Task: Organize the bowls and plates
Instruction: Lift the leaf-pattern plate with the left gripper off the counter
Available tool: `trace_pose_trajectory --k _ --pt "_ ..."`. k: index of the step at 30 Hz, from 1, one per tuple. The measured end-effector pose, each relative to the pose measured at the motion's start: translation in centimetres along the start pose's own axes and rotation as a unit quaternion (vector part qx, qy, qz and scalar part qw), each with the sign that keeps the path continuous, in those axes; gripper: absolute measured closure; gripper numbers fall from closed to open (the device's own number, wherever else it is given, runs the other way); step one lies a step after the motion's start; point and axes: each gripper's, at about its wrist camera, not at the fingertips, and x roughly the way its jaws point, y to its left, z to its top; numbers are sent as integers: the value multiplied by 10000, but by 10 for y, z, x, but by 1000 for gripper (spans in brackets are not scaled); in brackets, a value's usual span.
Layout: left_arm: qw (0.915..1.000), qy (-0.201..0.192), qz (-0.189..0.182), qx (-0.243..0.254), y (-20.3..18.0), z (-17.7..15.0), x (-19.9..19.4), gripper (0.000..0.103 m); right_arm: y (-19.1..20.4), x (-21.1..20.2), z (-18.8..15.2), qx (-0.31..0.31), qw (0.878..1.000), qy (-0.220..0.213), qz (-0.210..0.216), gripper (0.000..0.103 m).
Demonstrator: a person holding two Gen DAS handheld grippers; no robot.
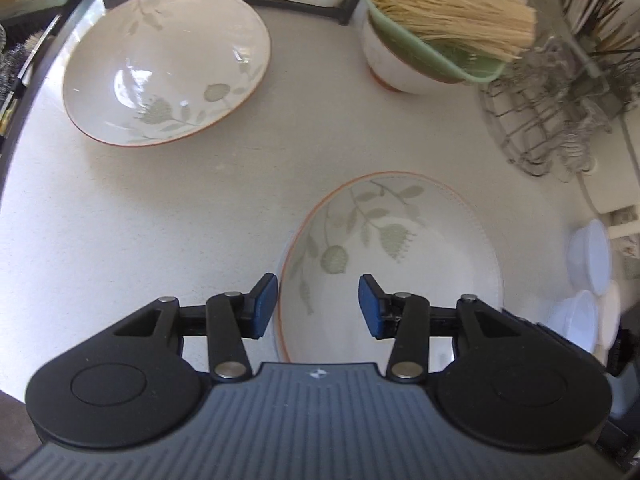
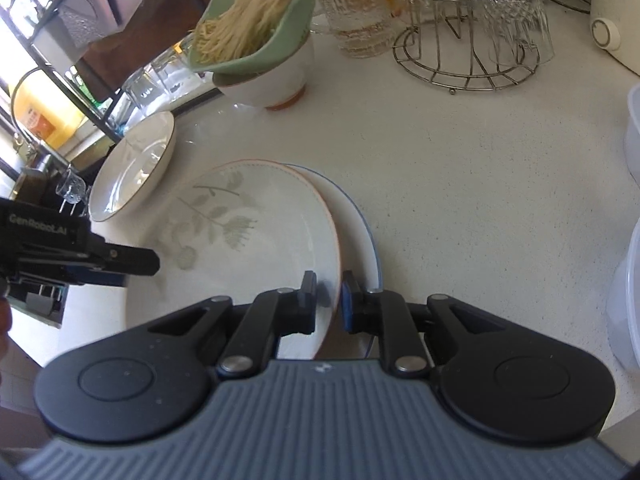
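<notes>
The leaf-patterned plate (image 2: 248, 236) lies on a blue-rimmed plate (image 2: 360, 240) on the white counter (image 2: 460, 184). My right tongs (image 2: 329, 300) pinch its rim. My left tongs (image 1: 318, 306) are spread over its other edge, touching nothing. A matching bowl (image 1: 164, 64) sits well apart.

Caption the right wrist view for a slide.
Right gripper pinches the floral plate rim over a blue-rimmed plate.

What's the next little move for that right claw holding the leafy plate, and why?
Probably lower the leafy plate squarely onto the blue-rimmed plate, then let go. The right gripper pinches its rim, which sits tilted and offset over the lower plate, while the left gripper stands open, holding nothing.
</notes>
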Motion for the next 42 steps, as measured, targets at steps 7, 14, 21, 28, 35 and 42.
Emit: trace_pose_trajectory --k 7,14,21,28,35,42 --pt "9994 -193 -27 280 -9 -10 -8 53 -2 -4 -3 127 9998 -132 6 86" --pt "9966 -542 -44 617 -24 -13 -27 53 4 -29 2 75 9981 -599 -94 87" --pt "9906 -889 -253 1012 -44 -14 -54 53 14 -67 9 -95 9945 -1037 -61 87" --pt "9829 -1220 -251 1358 -67 -19 -73 53 17 -102 19 -139 9883 -1515 -83 87" --pt "9797 -1489 -370 1287 -72 -21 -103 53 21 -129 23 -180 9844 -1748 -11 87" --pt "9724 -1764 -501 1444 -80 -30 -122 53 24 -150 20 -294 9813 -1903 -12 87"
